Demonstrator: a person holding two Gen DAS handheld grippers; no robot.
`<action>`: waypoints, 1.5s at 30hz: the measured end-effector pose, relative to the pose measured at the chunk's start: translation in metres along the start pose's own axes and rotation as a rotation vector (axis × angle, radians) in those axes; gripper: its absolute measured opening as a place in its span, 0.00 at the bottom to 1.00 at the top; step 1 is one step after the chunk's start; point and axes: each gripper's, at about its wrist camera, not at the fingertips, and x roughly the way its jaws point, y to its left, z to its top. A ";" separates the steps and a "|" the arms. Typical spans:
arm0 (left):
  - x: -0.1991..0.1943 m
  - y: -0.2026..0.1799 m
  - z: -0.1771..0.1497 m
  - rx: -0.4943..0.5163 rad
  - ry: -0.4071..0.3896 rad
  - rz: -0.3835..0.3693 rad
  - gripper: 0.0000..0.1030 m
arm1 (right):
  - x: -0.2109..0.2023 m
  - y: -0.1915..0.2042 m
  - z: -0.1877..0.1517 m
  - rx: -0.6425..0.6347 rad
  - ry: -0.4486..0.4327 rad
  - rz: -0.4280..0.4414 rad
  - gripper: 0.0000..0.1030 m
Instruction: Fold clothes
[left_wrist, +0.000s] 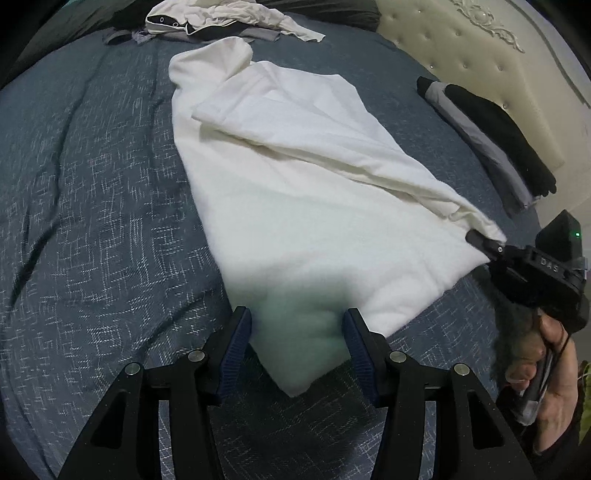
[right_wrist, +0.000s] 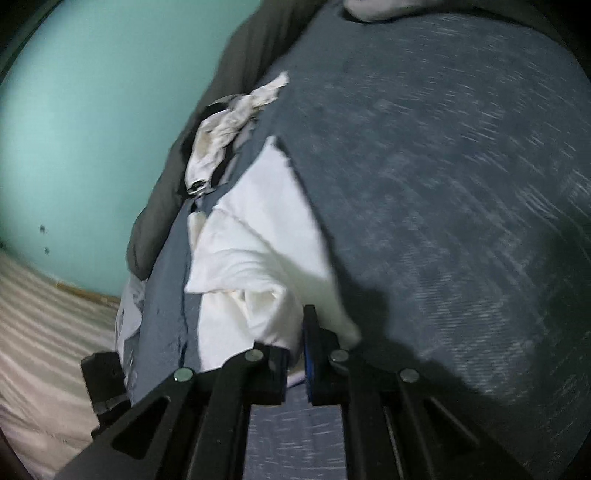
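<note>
On the bed (left_wrist: 92, 184), the white garment (left_wrist: 295, 192) runs lengthwise away from my left gripper (left_wrist: 295, 343), whose open jaws straddle its near corner. My right gripper (right_wrist: 295, 354) is pinched, seemingly on the other corner.

A: What colour is the garment (left_wrist: 295, 192)?

B: White all over, no pattern. Its near corner looks greenish in shadow.

A: And the bedspread (left_wrist: 92, 192)?

B: Slate blue, with a broken pale crosshatch woven through it.

A: The pile (left_wrist: 229, 18) at the far end?

B: Cream cloth with black trim, and a grey piece beneath it.

A: The stack (left_wrist: 495, 140) by the headboard (left_wrist: 480, 48)?

B: Black on top, grey under it. The headboard is cream, tufted, with pale scrollwork.

A: The grippers?

B: Left gripper (left_wrist: 297, 347) is black with dark blue ribbed pads (left_wrist: 236, 343). Right gripper (right_wrist: 295, 347) is black too, with a brighter blue pad.

A: The wall (right_wrist: 92, 129)?

B: Plain turquoise. The floor (right_wrist: 40, 314) is beige with faint stripes.
</note>
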 end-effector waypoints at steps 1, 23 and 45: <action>0.000 0.000 0.000 0.003 0.000 0.003 0.55 | -0.001 -0.004 0.001 0.013 -0.003 -0.007 0.06; -0.005 0.025 -0.005 -0.023 -0.071 -0.111 0.57 | -0.044 0.023 0.014 -0.103 -0.198 -0.131 0.15; -0.002 0.042 -0.026 -0.080 -0.100 -0.218 0.63 | -0.009 0.075 0.029 -0.321 -0.088 -0.320 0.31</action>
